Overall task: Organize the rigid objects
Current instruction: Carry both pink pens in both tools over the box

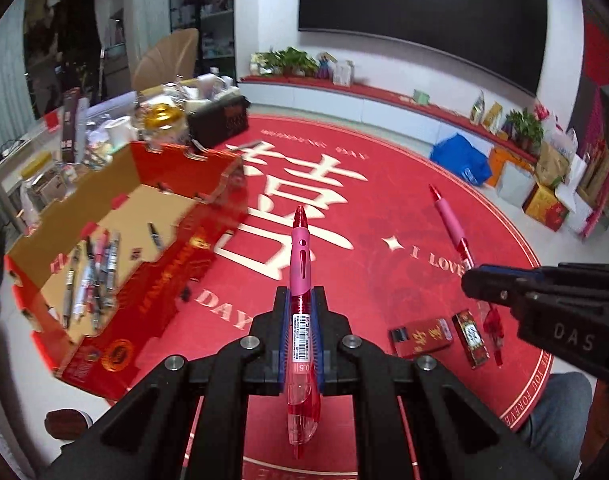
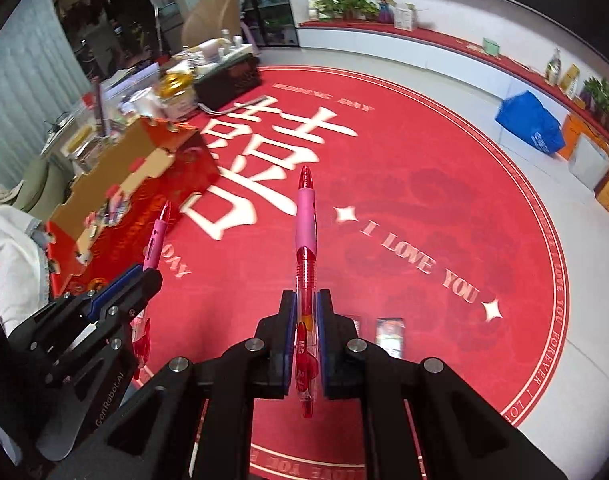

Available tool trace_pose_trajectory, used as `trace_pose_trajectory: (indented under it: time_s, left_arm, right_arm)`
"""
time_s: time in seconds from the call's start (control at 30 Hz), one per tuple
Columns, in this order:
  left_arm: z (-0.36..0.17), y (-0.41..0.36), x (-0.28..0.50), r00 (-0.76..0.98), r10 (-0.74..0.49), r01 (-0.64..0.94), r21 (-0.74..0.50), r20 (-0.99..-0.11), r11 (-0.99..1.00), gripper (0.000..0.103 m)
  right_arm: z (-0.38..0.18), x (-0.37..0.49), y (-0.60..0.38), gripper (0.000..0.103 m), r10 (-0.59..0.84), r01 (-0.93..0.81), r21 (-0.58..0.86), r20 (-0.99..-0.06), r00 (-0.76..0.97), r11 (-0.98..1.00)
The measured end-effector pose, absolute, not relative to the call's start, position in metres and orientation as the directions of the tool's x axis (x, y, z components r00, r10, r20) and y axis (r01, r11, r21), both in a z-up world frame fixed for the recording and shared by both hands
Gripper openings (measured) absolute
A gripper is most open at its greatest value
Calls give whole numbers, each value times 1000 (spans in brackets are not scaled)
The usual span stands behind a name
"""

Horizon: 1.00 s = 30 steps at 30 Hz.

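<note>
My left gripper [image 1: 300, 300] is shut on a red pen with a pink grip [image 1: 300, 264], tip pointing forward, held above the red rug [image 1: 384, 208]. My right gripper [image 2: 306, 304] is shut on a second red pen with a pink grip [image 2: 305, 240]. Each gripper shows in the other's view: the right one [image 1: 476, 284] with its pen [image 1: 450, 220], the left one [image 2: 144, 276] with its pen [image 2: 156, 240]. An open red cardboard box [image 1: 164, 280] at the left holds several pens [image 1: 92, 272]; it also shows in the right wrist view [image 2: 136, 200].
Two small red packs [image 1: 420, 336] [image 1: 470, 338] lie on the rug under the right gripper. A cluttered low table [image 1: 104, 128] stands behind the box. A blue bag [image 1: 460, 160] and cartons [image 1: 544, 200] line the far right wall.
</note>
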<state>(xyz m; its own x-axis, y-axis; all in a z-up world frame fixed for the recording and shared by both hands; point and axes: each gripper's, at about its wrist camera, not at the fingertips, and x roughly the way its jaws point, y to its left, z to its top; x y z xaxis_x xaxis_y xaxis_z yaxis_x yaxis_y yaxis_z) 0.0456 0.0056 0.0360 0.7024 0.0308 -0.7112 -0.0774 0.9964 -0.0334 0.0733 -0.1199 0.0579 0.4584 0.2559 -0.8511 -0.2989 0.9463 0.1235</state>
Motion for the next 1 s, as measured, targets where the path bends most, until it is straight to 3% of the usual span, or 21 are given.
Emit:
trace_pose_trajectory:
  time_s: [0.6, 1.0]
  left_arm:
    - [65, 145, 17, 730, 221, -333, -54, -647, 941, 11]
    - [57, 208, 7, 679, 312, -456, -49, -665, 889, 11]
  right_arm:
    - [97, 67, 38, 11, 396, -539, 117, -807, 438, 834]
    - [98, 73, 113, 11, 470, -626, 157, -801, 372, 764]
